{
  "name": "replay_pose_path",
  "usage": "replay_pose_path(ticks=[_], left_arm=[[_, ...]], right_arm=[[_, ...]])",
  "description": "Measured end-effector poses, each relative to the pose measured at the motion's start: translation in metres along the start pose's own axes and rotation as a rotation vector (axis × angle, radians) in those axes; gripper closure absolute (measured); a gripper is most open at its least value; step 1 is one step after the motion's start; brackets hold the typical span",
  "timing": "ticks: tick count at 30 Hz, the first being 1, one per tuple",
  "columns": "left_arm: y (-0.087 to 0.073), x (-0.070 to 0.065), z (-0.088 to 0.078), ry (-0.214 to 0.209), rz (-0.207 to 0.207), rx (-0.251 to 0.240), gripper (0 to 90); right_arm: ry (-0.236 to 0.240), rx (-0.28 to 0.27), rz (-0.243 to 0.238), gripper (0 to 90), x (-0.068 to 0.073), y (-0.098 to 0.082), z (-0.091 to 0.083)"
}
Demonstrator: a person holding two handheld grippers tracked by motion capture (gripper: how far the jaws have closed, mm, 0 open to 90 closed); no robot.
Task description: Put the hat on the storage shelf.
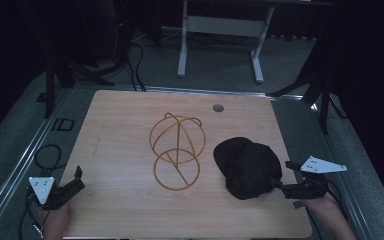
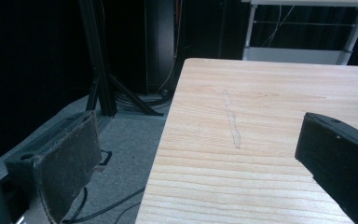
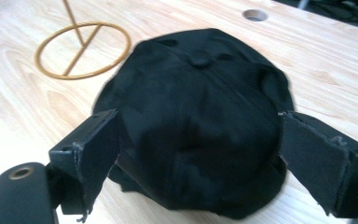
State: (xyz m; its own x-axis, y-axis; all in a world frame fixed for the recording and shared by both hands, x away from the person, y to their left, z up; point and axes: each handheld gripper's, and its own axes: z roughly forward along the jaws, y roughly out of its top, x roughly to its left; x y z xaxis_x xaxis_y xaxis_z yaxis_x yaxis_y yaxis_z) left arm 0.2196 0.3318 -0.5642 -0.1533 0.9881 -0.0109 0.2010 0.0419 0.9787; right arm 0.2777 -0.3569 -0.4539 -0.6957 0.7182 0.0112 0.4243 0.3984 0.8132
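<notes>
A black cap (image 1: 247, 167) lies crown-up on the right part of the wooden table (image 1: 125, 120). A gold wire stand (image 1: 178, 145), made of a round base ring and a dome of hoops, stands at the table's middle. My right gripper (image 1: 284, 176) is open at the cap's near right edge. In the right gripper view its jaws stand on either side of the cap (image 3: 200, 84) without squeezing it, and the right gripper (image 3: 198, 130) holds nothing. My left gripper (image 1: 78, 179) is open and empty at the table's near left edge. The left gripper (image 2: 200, 135) straddles that edge.
A round cable hole (image 1: 218, 107) sits near the table's far edge. The stand's base ring (image 3: 80, 44) lies just beyond the cap. Behind the table are a white desk frame (image 1: 220, 30), black tripod legs (image 1: 50, 85) and cables (image 1: 47, 155) on the grey floor.
</notes>
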Motion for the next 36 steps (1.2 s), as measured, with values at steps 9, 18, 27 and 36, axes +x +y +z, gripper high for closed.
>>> replay_pose_path(ticks=[9, 18, 27, 36], left_arm=[[0.000, 0.001, 0.000, -0.008, -0.004, -0.001, 0.6], [0.000, 0.000, 0.000, -0.009, 0.001, 0.001, 0.6], [0.000, -0.001, 0.000, -0.008, 0.001, -0.006, 0.6], [0.000, -0.001, -0.001, -0.009, 0.000, -0.009, 0.6]], right_arm=[[-0.021, 0.088, -0.063, 14.3, 0.004, 0.012, 0.028], [-0.025, 0.150, -0.073, 34.7, 0.003, 0.009, 0.051], [-0.051, 0.134, -0.051, 66.3, 0.002, 0.009, 0.058], [-0.085, 0.152, -0.045, 86.4, 0.003, 0.008, 0.060]])
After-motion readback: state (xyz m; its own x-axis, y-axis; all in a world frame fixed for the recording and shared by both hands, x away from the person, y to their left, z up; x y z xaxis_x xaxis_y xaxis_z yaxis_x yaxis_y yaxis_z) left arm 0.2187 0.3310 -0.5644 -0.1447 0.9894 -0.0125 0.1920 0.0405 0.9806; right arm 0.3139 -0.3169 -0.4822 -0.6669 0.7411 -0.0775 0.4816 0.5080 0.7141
